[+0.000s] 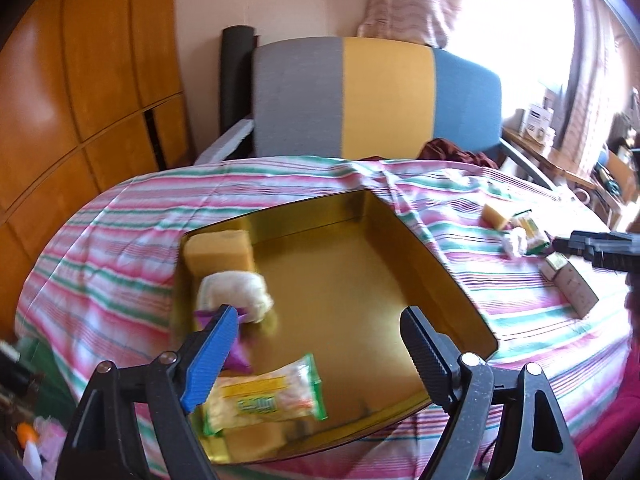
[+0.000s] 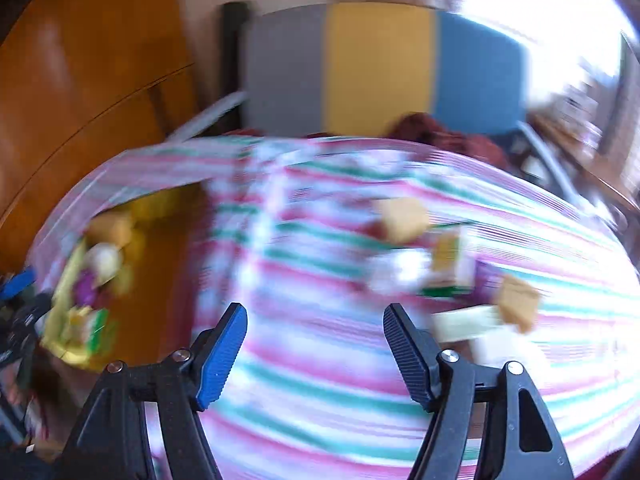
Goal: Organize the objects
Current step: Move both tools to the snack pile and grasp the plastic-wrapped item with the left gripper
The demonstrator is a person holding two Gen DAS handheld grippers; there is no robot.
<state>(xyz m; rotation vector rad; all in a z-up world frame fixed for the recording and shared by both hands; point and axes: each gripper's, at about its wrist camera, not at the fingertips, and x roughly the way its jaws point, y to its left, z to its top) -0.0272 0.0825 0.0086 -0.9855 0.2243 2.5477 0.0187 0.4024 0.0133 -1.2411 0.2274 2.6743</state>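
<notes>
Daylight enters from a window (image 1: 516, 40) at upper right in both views; the pane is blown out to white, and the glare washes out the curtain (image 1: 416, 0) beside it. The left wrist view is well lit and mostly sharp, with slight smear on the items inside the gold tin (image 1: 352, 264), whose inner walls reflect a warm sheen. A soft highlight sits on the wooden wardrobe (image 1: 80, 80) at left. The right wrist view is heavily motion-blurred: the striped cloth (image 2: 320, 360) streaks sideways and the small objects on it cannot be resolved. Only the gripper fingers (image 2: 220, 360) stay crisp there. Both frames bow strongly at the edges, with dark vignetted corners.
</notes>
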